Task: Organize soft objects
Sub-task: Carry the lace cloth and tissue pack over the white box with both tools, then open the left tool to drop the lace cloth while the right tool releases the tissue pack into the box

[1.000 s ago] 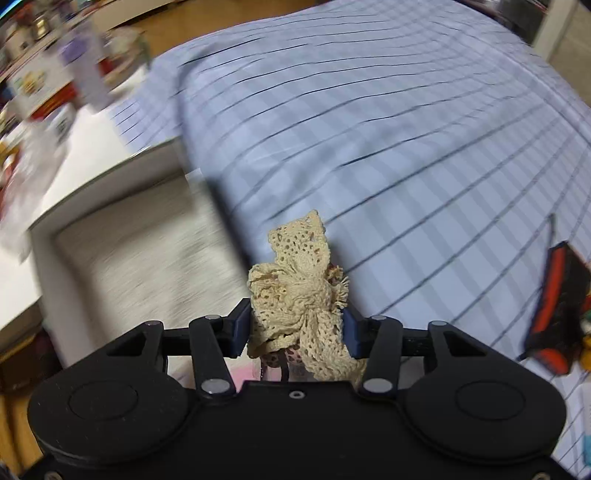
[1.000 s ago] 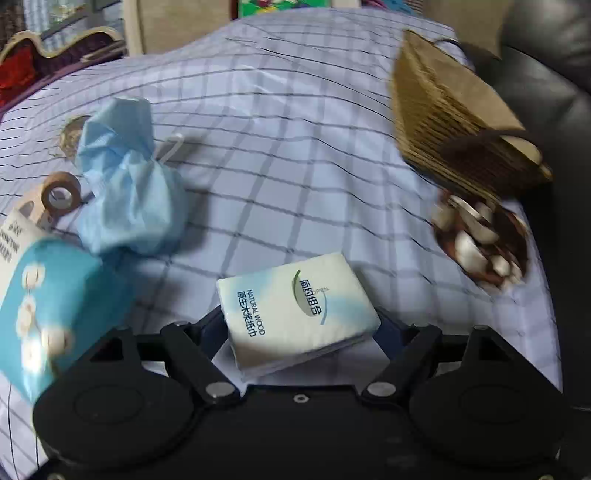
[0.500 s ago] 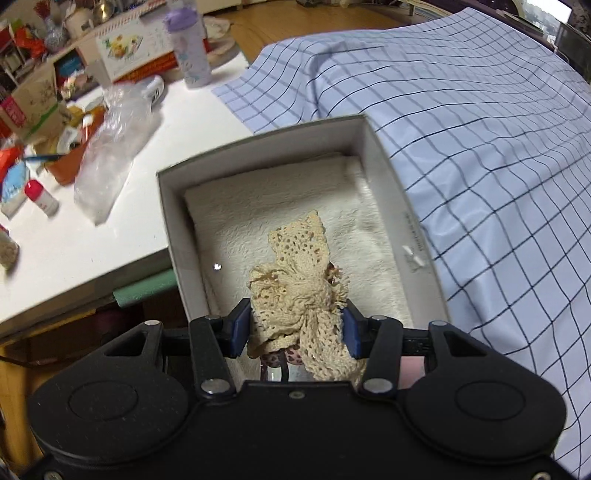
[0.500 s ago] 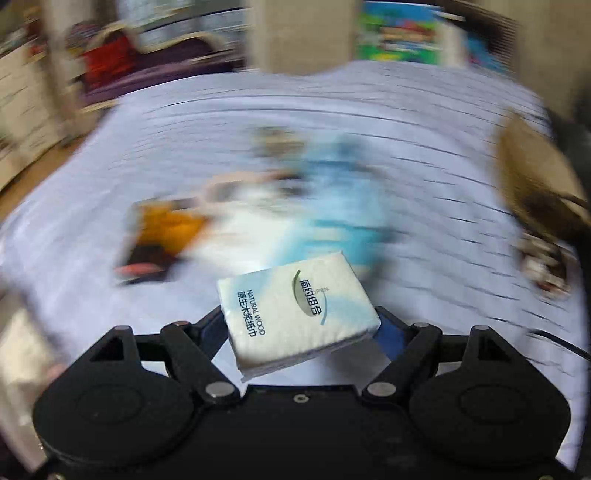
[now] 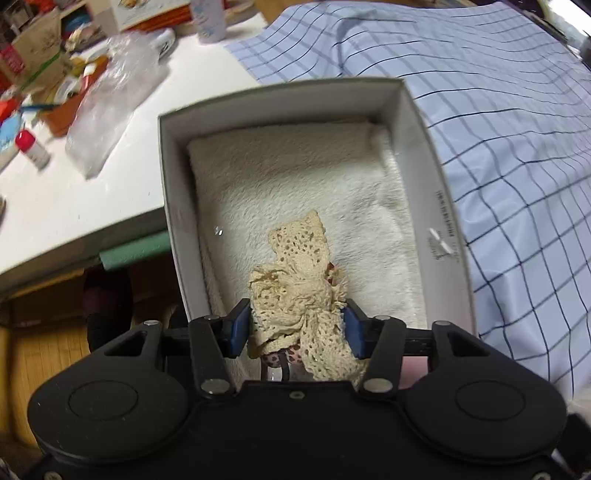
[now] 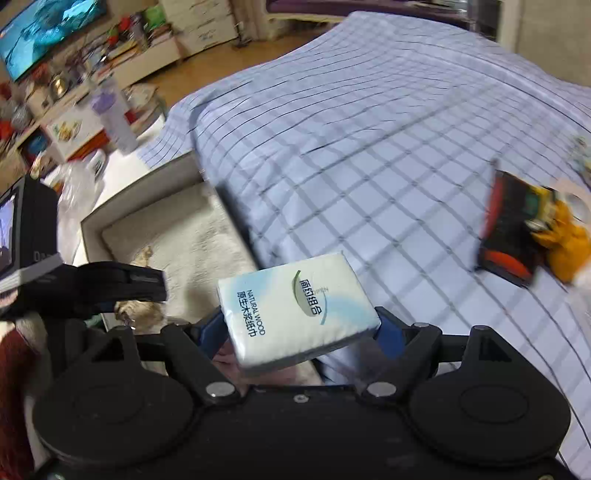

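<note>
Looking down along the left claw [image 5: 293,325], the left wrist view takes in the whole inside of the white box [image 5: 430,192], lined with a cream towel [image 5: 295,184]; the right wrist view shows only a corner of that box [image 6: 96,221], yet it alone shows the black and orange pouch [image 6: 508,236] and a yellow soft thing [image 6: 567,240] lying well apart on the bed. It also catches the left claw [image 6: 129,282] from the side, over the box.

The left claw sits narrow around a bunch of cream lace cloth [image 5: 299,295], which hangs above the near end of the towel; its jaws have just been easing apart, with the lace between the blue pads [image 5: 236,326], and whether both pads press on it cannot be told. The right claw [image 6: 297,328] stands fairly wide, its pads pressed on the two short ends of a tissue pack [image 6: 295,308], held tilted in the air above the edge of the bed.

A blue checked sheet [image 5: 517,129] covers the bed. The box sits just beside it, next to a white counter [image 5: 74,206] that carries a clear plastic bag [image 5: 107,110] and blurred clutter. A screen [image 6: 44,26] glows in the far corner of the room.
</note>
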The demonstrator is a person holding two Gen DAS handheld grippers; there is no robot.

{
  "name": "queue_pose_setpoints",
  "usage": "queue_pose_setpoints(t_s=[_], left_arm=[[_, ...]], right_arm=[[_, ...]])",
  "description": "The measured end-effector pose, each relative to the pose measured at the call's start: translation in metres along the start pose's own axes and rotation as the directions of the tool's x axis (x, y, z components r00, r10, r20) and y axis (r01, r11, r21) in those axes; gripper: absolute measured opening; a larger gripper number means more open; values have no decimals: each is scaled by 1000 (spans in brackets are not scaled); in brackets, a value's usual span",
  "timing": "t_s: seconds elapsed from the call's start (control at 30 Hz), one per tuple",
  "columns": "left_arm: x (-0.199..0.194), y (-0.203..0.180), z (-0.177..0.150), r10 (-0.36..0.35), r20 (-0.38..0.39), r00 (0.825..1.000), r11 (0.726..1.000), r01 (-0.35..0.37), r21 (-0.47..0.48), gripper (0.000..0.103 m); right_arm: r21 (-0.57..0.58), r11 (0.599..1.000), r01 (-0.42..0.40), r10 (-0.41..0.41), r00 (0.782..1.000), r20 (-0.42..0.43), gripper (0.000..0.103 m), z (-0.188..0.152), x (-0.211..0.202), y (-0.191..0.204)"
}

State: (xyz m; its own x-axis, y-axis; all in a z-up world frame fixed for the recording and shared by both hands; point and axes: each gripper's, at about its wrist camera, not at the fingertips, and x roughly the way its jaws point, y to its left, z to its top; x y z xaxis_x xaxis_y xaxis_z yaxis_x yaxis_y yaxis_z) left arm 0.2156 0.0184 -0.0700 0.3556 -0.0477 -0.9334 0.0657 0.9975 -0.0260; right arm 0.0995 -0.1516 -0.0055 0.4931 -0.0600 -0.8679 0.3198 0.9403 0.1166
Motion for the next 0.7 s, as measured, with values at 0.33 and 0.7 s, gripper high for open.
queue_pose_setpoints(t_s=[0.33,0.7], left_arm=[[9,24,9,26,-21,999,991,-29,-128,53],[10,32,17,26,-8,1000,987,-27,-160,72]], right_arm=[[-66,998,18,-23,997,-68,82,31,56,39],[-109,994,-24,19,999,-50,85,49,76,63]])
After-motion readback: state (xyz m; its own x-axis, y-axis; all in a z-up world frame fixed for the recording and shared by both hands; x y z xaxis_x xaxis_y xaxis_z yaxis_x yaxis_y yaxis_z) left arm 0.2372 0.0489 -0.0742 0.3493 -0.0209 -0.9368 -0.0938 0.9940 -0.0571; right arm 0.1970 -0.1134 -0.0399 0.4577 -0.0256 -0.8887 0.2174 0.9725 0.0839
